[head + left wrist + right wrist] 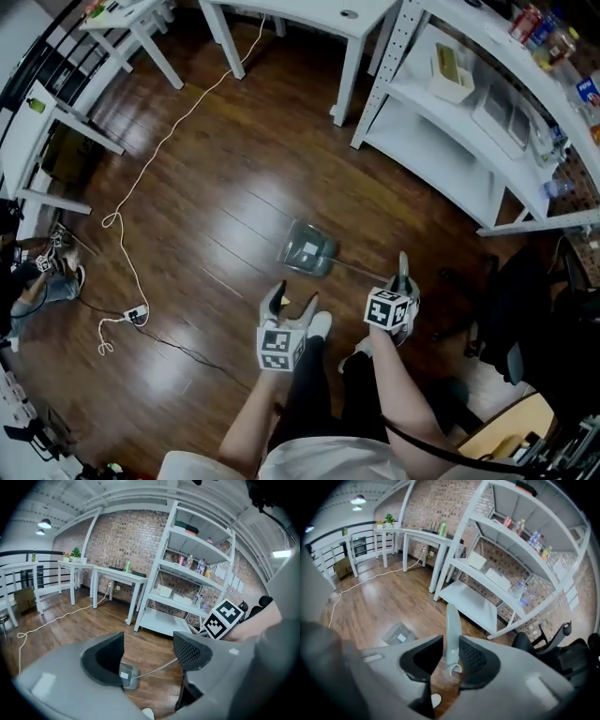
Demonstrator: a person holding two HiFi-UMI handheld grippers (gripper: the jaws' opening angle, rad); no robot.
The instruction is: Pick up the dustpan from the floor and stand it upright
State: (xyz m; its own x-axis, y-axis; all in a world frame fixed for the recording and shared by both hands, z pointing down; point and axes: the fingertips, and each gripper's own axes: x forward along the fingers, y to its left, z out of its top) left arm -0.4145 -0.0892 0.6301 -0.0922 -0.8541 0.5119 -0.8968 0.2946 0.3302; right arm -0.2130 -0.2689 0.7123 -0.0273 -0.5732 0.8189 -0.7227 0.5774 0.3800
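Dustpan (309, 249), just one, head down on the floor (234, 187), handle (452, 620) clenched in the right gripper (450, 644) jaws; left gripper (149, 641) jaws released, empty, pan beyond them.

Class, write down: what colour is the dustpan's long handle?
Pale grey. The handle shows best in the right gripper view.

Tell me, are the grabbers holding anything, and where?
The right gripper pinches the grey long-handled plastic dustpan near the top of its handle. The left gripper holds nothing.
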